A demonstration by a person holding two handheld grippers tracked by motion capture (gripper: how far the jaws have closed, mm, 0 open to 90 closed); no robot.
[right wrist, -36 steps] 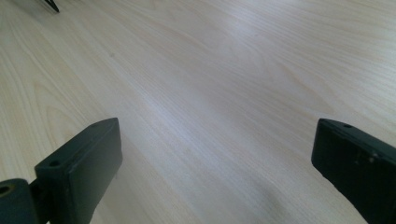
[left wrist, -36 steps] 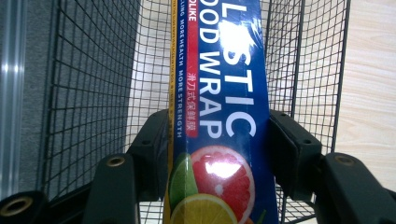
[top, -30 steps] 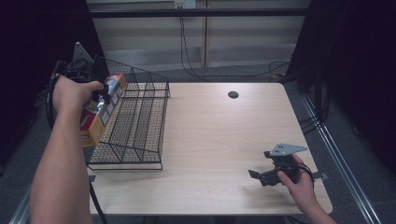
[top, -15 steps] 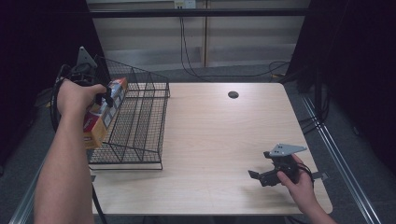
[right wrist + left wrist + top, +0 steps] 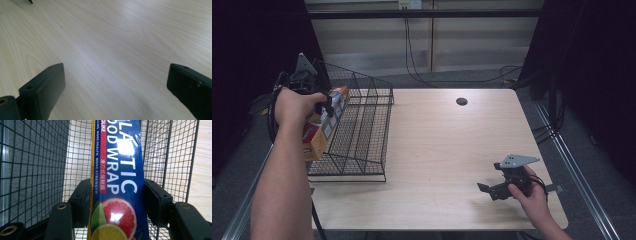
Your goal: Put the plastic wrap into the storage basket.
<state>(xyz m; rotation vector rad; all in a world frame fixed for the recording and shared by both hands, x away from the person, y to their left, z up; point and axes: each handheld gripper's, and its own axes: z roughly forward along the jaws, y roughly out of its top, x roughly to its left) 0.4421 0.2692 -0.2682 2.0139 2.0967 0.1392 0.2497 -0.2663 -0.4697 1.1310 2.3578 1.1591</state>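
Left gripper clamped on a plastic food wrap box, held at the left edge of a black wire basket. Right gripper spread wide, empty, resting low over the wooden table, well apart.

Plastic wrap box: deep blue face w/ white lettering, yellow edge strip, red label w/ white characters, fruit print at the bottom – pink grapefruit, green lime, yellow lemon. From the high view its side looks orange-yellow, prob. w/ a red patch. Wire rack: black grid mesh. Desk: pale wood grain, one small dark round spot. Both claws' jaws matte black; grey plate on right claw.
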